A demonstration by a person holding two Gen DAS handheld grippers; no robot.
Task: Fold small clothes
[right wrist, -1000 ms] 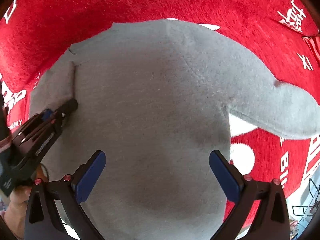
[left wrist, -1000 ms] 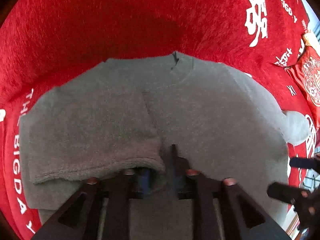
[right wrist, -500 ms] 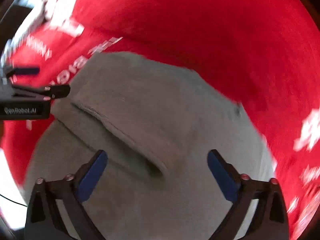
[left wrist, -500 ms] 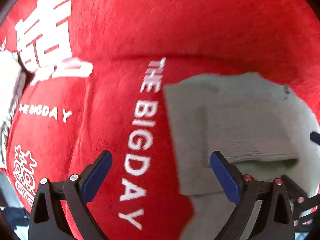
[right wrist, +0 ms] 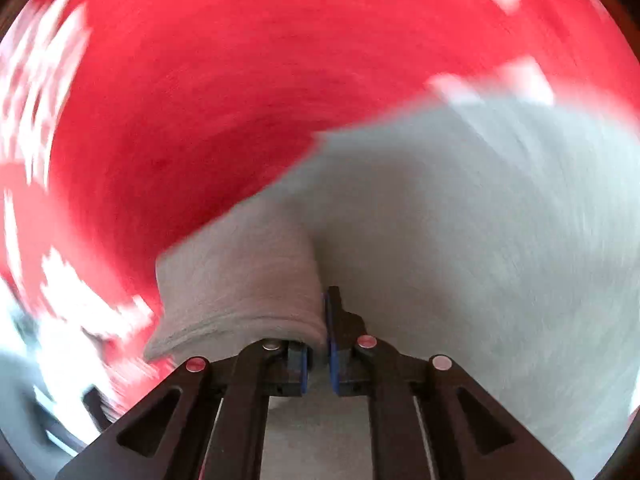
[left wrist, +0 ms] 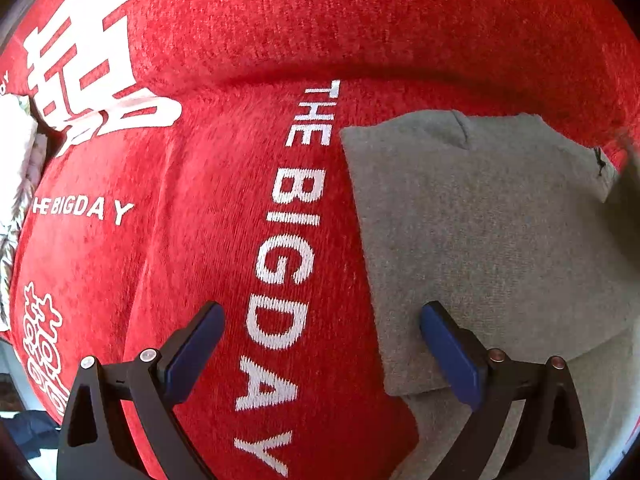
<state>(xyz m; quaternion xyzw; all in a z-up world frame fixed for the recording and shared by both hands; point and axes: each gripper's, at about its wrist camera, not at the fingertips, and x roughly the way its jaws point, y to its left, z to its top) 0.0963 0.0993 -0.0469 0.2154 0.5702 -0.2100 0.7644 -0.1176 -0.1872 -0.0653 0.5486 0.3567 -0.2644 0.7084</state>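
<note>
Closing right gripper on bunched cuff of grey sweater, spread on red blanket; left gripper wide open, empty, straddling sweater's edge; shallow pinch risks slipping loose mid-fold, dragging folded layers askew

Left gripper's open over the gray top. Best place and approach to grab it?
Judging from the left wrist view: take the gray top at its straight side edge next to the "BIG DAY" lettering on the red cloth. The left gripper already straddles that edge. Come from above and pinch the folded layers there; the edge is flat and unobstructed.
</note>
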